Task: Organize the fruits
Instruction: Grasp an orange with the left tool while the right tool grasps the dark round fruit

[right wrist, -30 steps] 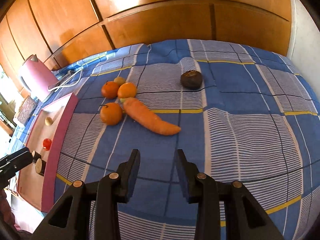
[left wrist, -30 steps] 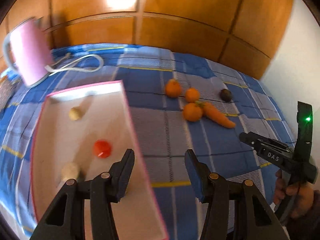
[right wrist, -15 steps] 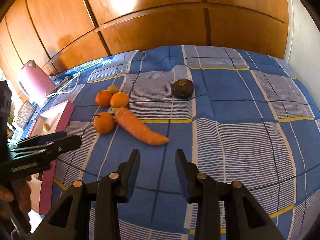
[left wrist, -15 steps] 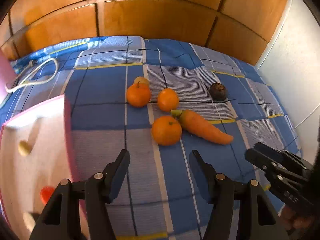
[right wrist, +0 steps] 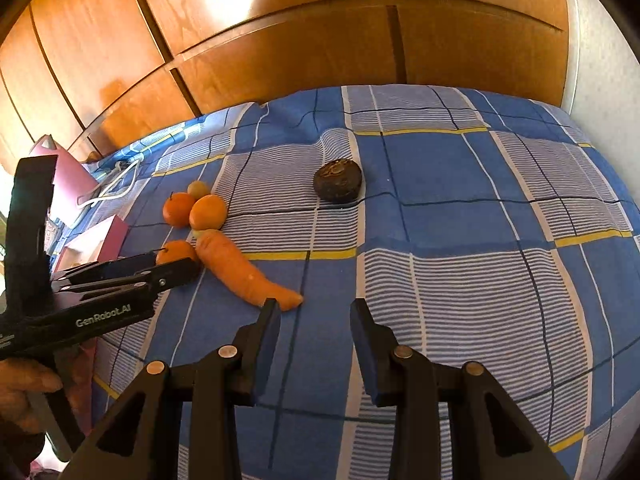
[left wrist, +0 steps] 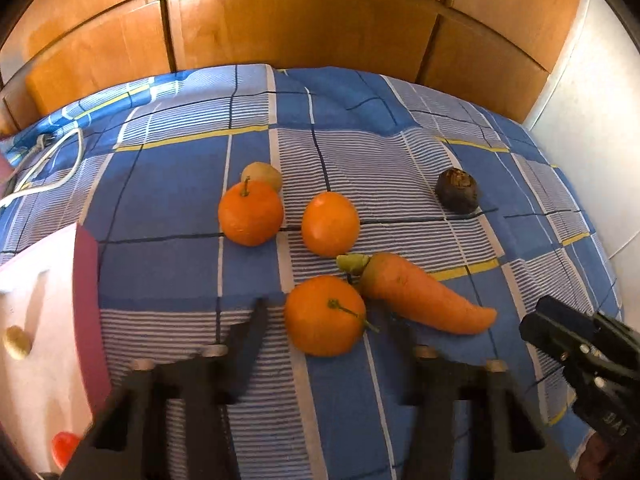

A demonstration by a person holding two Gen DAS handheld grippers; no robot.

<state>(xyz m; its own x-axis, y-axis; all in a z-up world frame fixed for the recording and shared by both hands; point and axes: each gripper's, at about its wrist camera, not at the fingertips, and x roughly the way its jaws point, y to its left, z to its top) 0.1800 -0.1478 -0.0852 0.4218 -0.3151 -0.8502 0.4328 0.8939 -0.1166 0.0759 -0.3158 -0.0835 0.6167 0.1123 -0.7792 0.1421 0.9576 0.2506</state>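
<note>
Three oranges lie on the blue checked cloth: a near orange [left wrist: 325,315], one behind it [left wrist: 330,224] and one to the left [left wrist: 251,213]. A small yellowish fruit [left wrist: 262,175] sits behind them. A carrot [left wrist: 420,294] lies right of the near orange, and a dark round fruit [left wrist: 457,191] is farther right. My left gripper [left wrist: 326,320] is open, its fingers on either side of the near orange [right wrist: 176,252]. My right gripper [right wrist: 314,312] is open and empty, just right of the carrot's tip [right wrist: 244,270]. The dark fruit [right wrist: 338,181] lies ahead of it.
A pink-rimmed white tray [left wrist: 86,280] at the left holds a red fruit [left wrist: 64,448] and a pale round one [left wrist: 17,342]. A white cord [left wrist: 52,160] lies at the far left. Wooden panels [left wrist: 304,28] rise behind the bed; a white wall [left wrist: 588,120] is to the right.
My left gripper has swung right from over the tray and moved forward until its open fingers flank the near orange. My right gripper has moved slightly forward, toward the carrot's tip.
</note>
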